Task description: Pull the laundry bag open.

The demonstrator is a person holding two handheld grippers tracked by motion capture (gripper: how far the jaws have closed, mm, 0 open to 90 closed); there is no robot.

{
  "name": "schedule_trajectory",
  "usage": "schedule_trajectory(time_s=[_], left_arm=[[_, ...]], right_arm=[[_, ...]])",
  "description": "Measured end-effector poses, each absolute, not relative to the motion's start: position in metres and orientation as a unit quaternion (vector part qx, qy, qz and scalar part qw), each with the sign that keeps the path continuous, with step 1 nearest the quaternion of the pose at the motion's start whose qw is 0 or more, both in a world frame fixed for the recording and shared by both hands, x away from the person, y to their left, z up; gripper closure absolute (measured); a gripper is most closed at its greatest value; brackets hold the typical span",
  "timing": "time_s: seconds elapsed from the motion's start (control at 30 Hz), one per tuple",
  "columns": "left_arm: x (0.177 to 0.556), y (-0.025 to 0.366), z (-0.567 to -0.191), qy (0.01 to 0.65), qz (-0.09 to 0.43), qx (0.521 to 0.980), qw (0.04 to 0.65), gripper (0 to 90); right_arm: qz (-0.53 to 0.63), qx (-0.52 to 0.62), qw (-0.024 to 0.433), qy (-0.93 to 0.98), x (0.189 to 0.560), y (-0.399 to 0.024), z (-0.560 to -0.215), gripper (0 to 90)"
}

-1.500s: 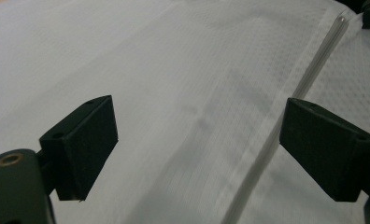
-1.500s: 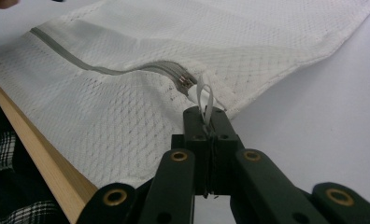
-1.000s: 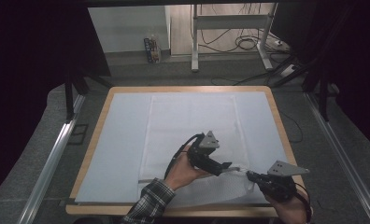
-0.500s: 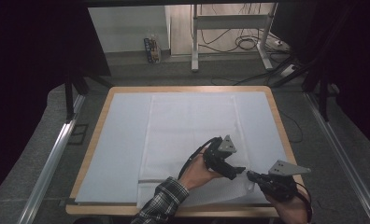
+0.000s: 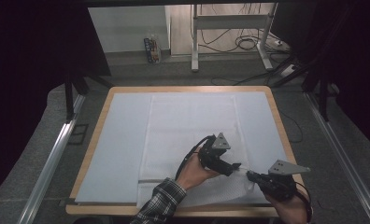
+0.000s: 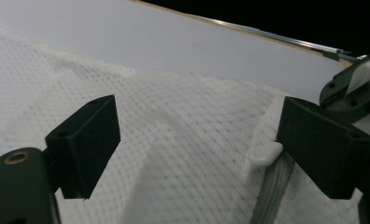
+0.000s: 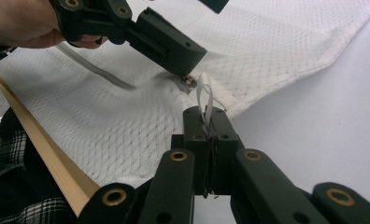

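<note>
While the white mesh bag (image 5: 192, 140) lies spread flat on the pale mat (image 5: 117, 144), its zipper end sits toward five o'clock on the table in the high view, close to the near wooden edge (image 5: 174, 211). In the right gripper view a thin white loop (image 7: 205, 100) at the bag's corner runs down between the pressed-together jaws of the right gripper (image 7: 210, 122), which is clamped on it. Just beyond the loop, at twelve o'clock from those jaws, the small metal zipper slider (image 7: 188, 81) shows on the mesh.

The left gripper (image 5: 233, 167) hovers over that same spot, its jaws spread wide. They have just been closing a little, and the mesh lies below the gap with nothing pinched. In the left gripper view a white zipper pull (image 6: 265, 153) and a grey zipper strip (image 6: 274, 189) lie at four o'clock, just beside the inner face of the jaw on that side; whether the jaw touches the pull I cannot tell. The mesh rises in a soft ridge between the two jaws.

In the high view the two grippers sit close together, the left one at nine o'clock from the right gripper (image 5: 252, 176). A plaid sleeve (image 5: 160, 205) comes in at six o'clock behind the left hand (image 5: 192, 170). The floor beyond the table, at twelve o'clock, carries cables (image 5: 244, 44) and a metal frame (image 5: 230, 32).
</note>
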State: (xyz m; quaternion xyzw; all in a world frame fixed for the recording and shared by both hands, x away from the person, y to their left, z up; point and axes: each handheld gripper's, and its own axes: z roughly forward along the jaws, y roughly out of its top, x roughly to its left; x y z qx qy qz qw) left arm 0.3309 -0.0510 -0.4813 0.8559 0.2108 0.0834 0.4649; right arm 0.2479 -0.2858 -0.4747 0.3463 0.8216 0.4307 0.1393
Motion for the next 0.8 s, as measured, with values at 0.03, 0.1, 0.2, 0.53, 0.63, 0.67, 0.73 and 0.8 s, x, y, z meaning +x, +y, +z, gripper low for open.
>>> schedule_trajectory(time_s=[0.03,0.1,0.2,0.53,0.63,0.67,0.73,0.8], left_arm=[[0.330,-0.049,-0.482,0.211,0.082,0.856,0.465,14.4],[0.330,-0.046,-0.484,0.214,0.078,0.855,0.466,15.7],[0.330,-0.037,-0.486,0.208,0.063,0.858,0.465,19.0],[0.325,-0.029,-0.490,0.173,0.003,0.867,0.468,38.6],[0.323,-0.033,-0.492,0.159,-0.009,0.877,0.454,44.3],[0.323,-0.035,-0.494,0.154,-0.020,0.878,0.454,45.4],[0.322,-0.037,-0.494,0.148,-0.029,0.880,0.451,51.7],[0.322,-0.037,-0.494,0.144,-0.037,0.882,0.447,55.7]], right_arm=[[0.427,0.345,0.141,0.824,0.248,-0.285,-0.474,87.3],[0.426,0.342,0.142,0.825,0.247,-0.284,-0.475,87.2],[0.423,0.342,0.145,0.826,0.247,-0.284,-0.475,87.2],[0.424,0.342,0.147,0.826,0.247,-0.285,-0.474,87.1],[0.424,0.340,0.149,0.826,0.247,-0.285,-0.474,87.1],[0.424,0.339,0.149,0.826,0.247,-0.285,-0.474,87.1],[0.422,0.338,0.150,0.828,0.246,-0.284,-0.474,87.2],[0.421,0.337,0.150,0.828,0.247,-0.284,-0.474,87.1]])
